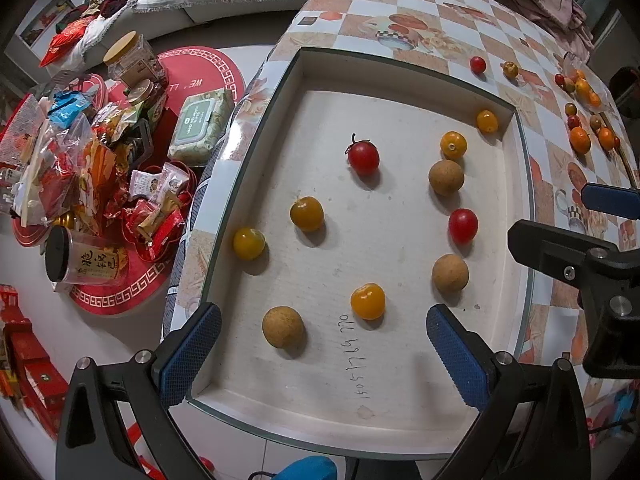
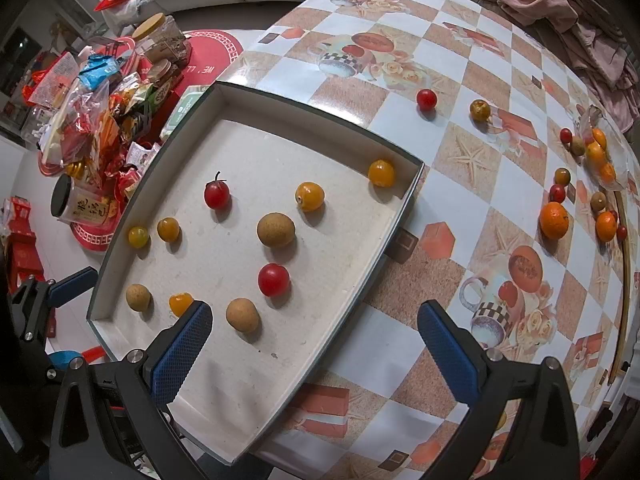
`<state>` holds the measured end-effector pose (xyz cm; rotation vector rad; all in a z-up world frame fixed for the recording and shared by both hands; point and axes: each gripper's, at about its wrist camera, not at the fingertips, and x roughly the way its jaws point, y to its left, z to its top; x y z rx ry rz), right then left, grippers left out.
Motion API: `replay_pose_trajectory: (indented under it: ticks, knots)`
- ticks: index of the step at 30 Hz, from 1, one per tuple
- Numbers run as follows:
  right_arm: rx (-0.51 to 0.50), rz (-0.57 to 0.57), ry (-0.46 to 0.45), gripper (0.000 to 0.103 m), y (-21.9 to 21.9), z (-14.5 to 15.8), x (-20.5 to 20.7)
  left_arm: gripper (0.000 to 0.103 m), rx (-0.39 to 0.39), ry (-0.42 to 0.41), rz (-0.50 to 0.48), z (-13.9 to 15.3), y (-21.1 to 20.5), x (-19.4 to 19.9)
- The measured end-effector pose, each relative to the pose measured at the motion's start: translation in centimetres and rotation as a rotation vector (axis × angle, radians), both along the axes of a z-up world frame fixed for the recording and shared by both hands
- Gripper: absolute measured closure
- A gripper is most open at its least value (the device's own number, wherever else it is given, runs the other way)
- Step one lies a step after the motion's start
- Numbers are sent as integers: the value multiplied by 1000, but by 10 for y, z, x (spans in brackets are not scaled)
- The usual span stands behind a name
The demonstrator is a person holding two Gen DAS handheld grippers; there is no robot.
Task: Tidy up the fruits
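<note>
Your left gripper (image 1: 324,344) hangs over the near end of the shallow white tray (image 1: 400,420), its blue fingers spread wide with nothing between them. Your right gripper (image 2: 316,344) is spread just as wide and holds nothing, straddling the tray's right wall.

The tray sits at the left edge of a table covered in a checkered oilcloth (image 2: 472,152) printed with starfish, mugs and roses. Inside it, well apart from one another, lie a stemmed red cherry tomato (image 1: 363,157), a second red tomato (image 1: 463,225), brown longans such as the one (image 1: 283,326) near your left finger, and several yellow-orange small fruits.

More fruit waits on the cloth at the far right: a lone red tomato (image 2: 426,99), a mandarin (image 2: 553,219), and a small cluster (image 2: 596,152) beyond it.

To the left, on a lower surface, a red round mat (image 1: 216,68) carries snack packets (image 1: 100,168), jars and a wet-wipes pack (image 1: 200,124). Rumpled pinkish cloth (image 2: 560,8) lies at the table's far side.
</note>
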<state>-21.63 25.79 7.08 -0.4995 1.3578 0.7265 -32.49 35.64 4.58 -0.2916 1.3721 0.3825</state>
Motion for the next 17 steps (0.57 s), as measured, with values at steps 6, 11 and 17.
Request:
replay_pose_trajectory:
  ticks: [6, 11, 17]
  knots:
    - [0, 0, 0, 0, 0, 0, 0, 0, 2, 0, -6, 0, -1, 1]
    - [0, 0, 0, 0, 0, 0, -1, 0, -4, 0, -1, -1, -1, 1]
    - [-1, -3, 2, 1, 0, 0, 0, 0, 7, -21, -10, 2, -3, 2]
